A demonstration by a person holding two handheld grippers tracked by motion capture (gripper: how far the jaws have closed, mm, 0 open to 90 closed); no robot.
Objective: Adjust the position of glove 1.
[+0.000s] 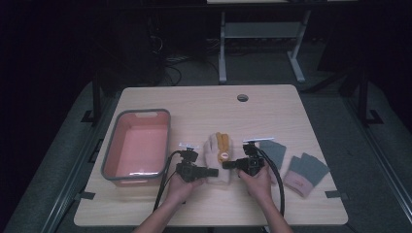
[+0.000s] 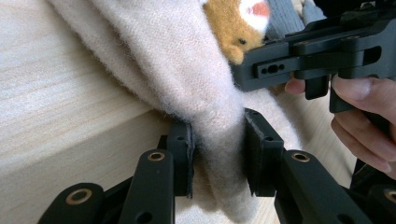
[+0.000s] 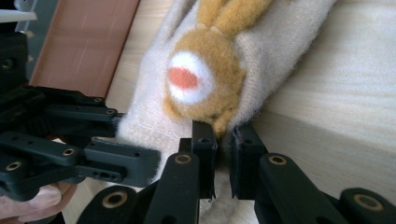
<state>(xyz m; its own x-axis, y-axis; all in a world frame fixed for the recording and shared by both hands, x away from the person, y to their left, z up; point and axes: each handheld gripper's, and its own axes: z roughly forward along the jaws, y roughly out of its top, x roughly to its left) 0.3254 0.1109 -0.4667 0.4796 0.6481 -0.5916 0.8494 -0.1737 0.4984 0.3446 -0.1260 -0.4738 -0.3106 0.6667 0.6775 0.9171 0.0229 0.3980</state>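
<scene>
Two grips: we see left gripper [image 2: 217, 154] & right gripper [image 3: 223, 161] each clamped on cream glove [image 1: 217, 158], frame centre.
Risk: opposing pulls may stretch knit; thin pinch may slip.

Left gripper [image 2: 218, 156]: both black jaws close on a fold of the cream fleece mitten [image 2: 187, 79], which lies on the pale wooden table [image 2: 60, 102]. Beyond, the right gripper [image 2: 322, 56], held by a hand [image 2: 362, 112], reaches the mitten beside its orange plush animal [image 2: 236, 28].
</scene>
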